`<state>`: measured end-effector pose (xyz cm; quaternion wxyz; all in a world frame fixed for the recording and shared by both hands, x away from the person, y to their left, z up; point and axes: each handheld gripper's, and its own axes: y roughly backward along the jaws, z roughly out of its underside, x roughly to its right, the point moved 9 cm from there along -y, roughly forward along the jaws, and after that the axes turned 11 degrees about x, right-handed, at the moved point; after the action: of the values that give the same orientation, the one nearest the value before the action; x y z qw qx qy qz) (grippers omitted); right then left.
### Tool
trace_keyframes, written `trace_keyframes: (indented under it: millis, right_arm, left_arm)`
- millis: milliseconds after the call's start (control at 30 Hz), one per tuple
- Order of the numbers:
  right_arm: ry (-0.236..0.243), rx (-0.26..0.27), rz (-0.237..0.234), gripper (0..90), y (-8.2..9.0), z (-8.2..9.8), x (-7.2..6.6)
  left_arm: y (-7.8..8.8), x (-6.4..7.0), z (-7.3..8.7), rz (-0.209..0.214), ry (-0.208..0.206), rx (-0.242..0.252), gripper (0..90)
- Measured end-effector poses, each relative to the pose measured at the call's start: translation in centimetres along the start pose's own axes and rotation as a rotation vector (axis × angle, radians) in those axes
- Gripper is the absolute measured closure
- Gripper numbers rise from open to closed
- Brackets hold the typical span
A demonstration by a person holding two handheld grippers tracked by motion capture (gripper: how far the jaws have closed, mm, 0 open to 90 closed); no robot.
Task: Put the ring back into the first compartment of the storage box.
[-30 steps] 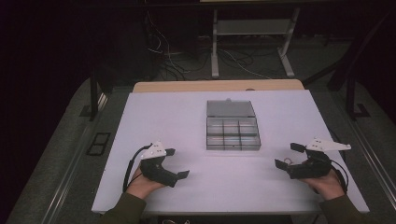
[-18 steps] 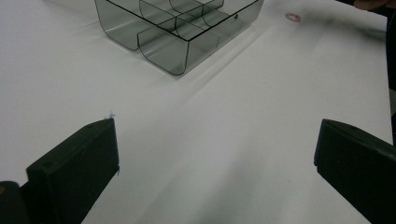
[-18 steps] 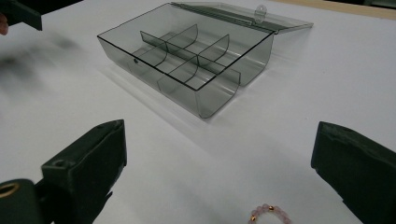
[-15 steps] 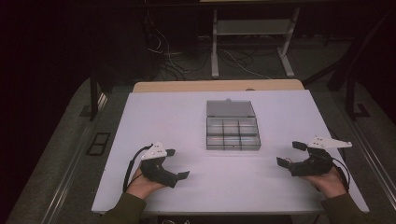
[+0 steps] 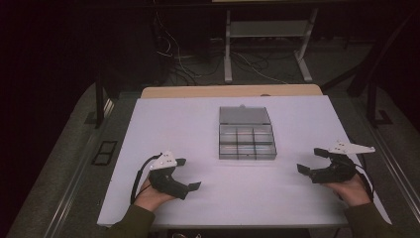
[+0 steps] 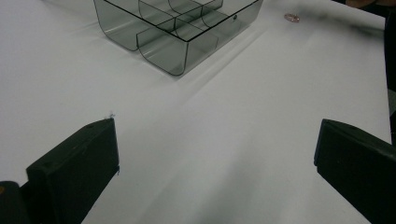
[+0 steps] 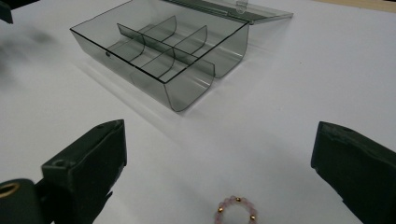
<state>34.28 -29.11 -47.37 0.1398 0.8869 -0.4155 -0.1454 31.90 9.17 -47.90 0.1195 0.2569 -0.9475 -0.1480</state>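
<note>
- The bench (image 5: 178,119) lies bare on its whole left half; the left tongs (image 5: 184,173) have open surface ahead of them.
- The clear compartment box (image 5: 246,141) stands mid-bench, the one upright obstacle; its lid (image 5: 244,115) lies flat open on the far side, so the box is reachable from above.
- Between the box and the near bench edge runs a free strip joining both sides.
- A small bead ring (image 7: 236,211) lies just in front of the right tongs (image 5: 313,160), between their wide-apart jaws, well apart from the box.
- Nothing stands between the ring and the box.
</note>
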Motion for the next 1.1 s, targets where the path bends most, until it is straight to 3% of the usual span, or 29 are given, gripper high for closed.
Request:
trace_keyframes:
  millis: [467, 567, 900, 1100]
  right_arm:
    - [-0.009, -0.057, 0.022, 6.3, 0.0, 0.9, 1.3]
    - [-0.006, -0.060, 0.025, 13.8, 0.1, 0.9, 1.5]
    - [-0.028, -0.097, 0.048, 15.0, 0.1, 1.6, 2.1]
    - [-0.035, -0.115, 0.033, 23.2, 0.0, 1.7, 2.2]
  left_arm:
    - [0.0, 0.0, 0.0, 0.001, -0.005, -0.001, 0.0]
    - [-0.1, -0.1, 0.1, 0.005, -0.005, -0.006, 0.0]
    - [-0.2, -0.1, 0.3, 0.006, -0.007, -0.013, 0.0]
    - [-0.2, 0.0, 0.3, 0.006, -0.011, -0.016, 0.0]
